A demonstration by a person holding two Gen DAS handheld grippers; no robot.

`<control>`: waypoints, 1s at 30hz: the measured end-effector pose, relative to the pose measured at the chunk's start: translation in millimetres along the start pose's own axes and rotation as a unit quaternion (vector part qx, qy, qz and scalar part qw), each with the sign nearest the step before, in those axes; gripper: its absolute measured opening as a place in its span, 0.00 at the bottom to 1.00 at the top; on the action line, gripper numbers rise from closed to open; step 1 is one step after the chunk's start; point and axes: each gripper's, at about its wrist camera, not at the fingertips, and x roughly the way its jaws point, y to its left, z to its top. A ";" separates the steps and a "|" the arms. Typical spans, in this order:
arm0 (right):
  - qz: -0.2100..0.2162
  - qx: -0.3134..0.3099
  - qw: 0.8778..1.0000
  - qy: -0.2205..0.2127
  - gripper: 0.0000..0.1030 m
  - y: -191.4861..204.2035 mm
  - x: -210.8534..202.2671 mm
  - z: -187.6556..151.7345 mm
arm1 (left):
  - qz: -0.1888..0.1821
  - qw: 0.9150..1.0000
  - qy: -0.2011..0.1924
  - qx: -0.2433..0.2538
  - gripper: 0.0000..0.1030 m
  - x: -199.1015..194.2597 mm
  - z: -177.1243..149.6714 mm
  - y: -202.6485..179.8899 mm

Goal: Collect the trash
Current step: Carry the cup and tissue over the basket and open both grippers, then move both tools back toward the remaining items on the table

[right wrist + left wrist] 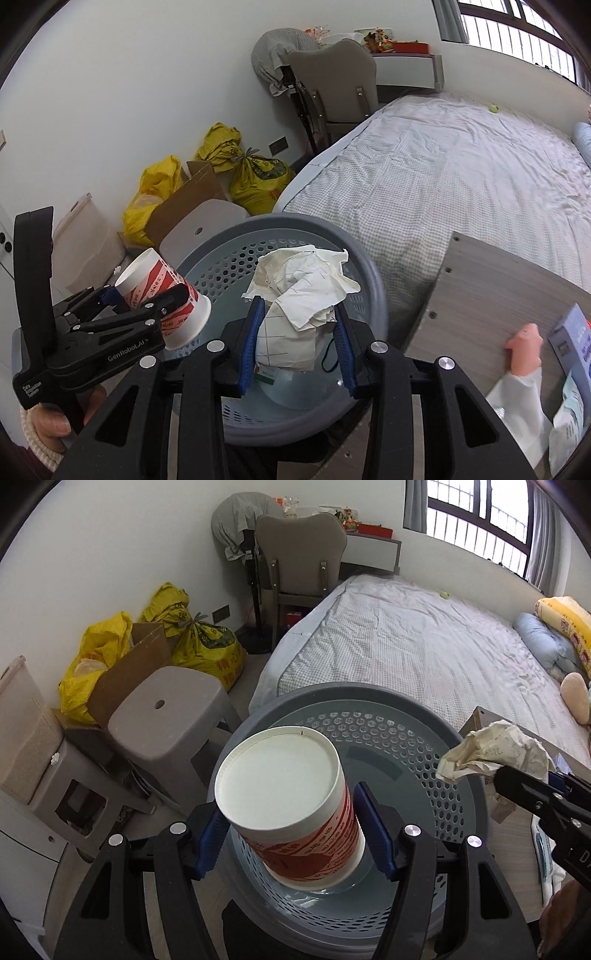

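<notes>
holding both pieces over the round grey perforated plastic basket [436, 775], the left gripper [291, 830] clasps a red-and-white paper cup [295, 805], the right gripper [297, 332] clenches crumpled cream paper [303, 295]. next: loosen each grip directly above the basket's mouth.

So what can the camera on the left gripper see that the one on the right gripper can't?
Only the left wrist view shows the cup's white bottom face-on, the yellow pillow and the plush toy at the bed's far end. Only the right wrist view shows the wooden board, a small doll's arm on it, and the hand under the left gripper. Both show the paper cup, the crumpled paper in the right gripper, the grey basket below, and the bed.
</notes>
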 end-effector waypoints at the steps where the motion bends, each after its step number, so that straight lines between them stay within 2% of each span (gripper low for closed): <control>1: 0.001 -0.003 1.000 0.005 0.35 1.9 3.8 0.5 | -0.001 1.000 0.002 -0.001 0.62 1.3 0.3 1.4; 6: 0.003 -0.012 1.000 0.014 0.35 9.6 16.4 1.6 | -0.002 1.000 0.005 -0.012 0.63 4.8 0.3 9.5; 9: 0.000 -0.016 1.000 0.013 0.36 12.1 17.9 2.1 | 0.000 1.000 0.004 -0.017 0.70 4.1 -0.3 12.1; 13: 0.000 -0.018 1.000 0.008 0.49 14.6 15.5 1.2 | 0.006 1.000 0.001 -0.023 0.77 1.7 -1.7 17.2; 15: 0.001 -0.020 1.000 0.004 0.56 15.4 13.0 0.5 | 0.008 1.000 0.004 -0.027 0.78 1.8 -1.9 19.2; 25: -0.004 -0.021 1.000 -0.001 0.56 20.9 7.0 -5.2 | 0.016 0.999 0.001 -0.031 0.79 -9.0 -8.0 21.3; 30: -0.005 -0.023 1.000 -0.008 0.59 22.4 1.0 -9.3 | 0.023 0.999 -0.001 -0.031 0.82 -15.2 -14.1 21.3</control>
